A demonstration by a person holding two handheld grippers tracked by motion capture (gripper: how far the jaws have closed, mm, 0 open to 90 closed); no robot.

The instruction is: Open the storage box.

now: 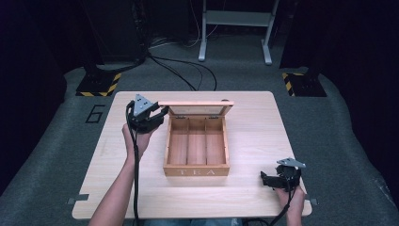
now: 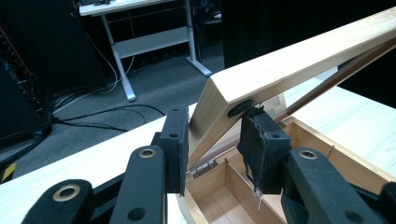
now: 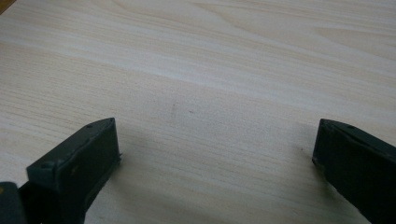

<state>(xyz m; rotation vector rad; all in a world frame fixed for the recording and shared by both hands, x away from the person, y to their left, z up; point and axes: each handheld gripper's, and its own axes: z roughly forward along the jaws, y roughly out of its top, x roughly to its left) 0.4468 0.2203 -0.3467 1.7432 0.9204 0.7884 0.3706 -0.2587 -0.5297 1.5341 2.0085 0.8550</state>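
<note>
A wooden tea box (image 1: 196, 170) marked "TEA" stands in the middle of the light wooden table (image 1: 259, 122). Its three compartments hold nothing. The lid (image 1: 195, 103) is raised at the back on its hinges. My left gripper (image 1: 163, 111) is shut on the lid's left corner; in the left gripper view the lid (image 2: 289, 60) slants up to the right, with the pads (image 2: 175, 140) of my left gripper (image 2: 212, 128) on either side of its edge. My right gripper (image 1: 264, 178) hovers low near the table's front right corner, open, with bare tabletop between the jaws of my right gripper (image 3: 217, 140).
Beyond the table lie grey floor mats, black cables (image 1: 188, 70) and a white desk frame (image 1: 235, 19). Stands with yellow-black striped bases (image 1: 99, 84) flank the far corners. A "6" (image 1: 95, 114) is marked on the floor at the left.
</note>
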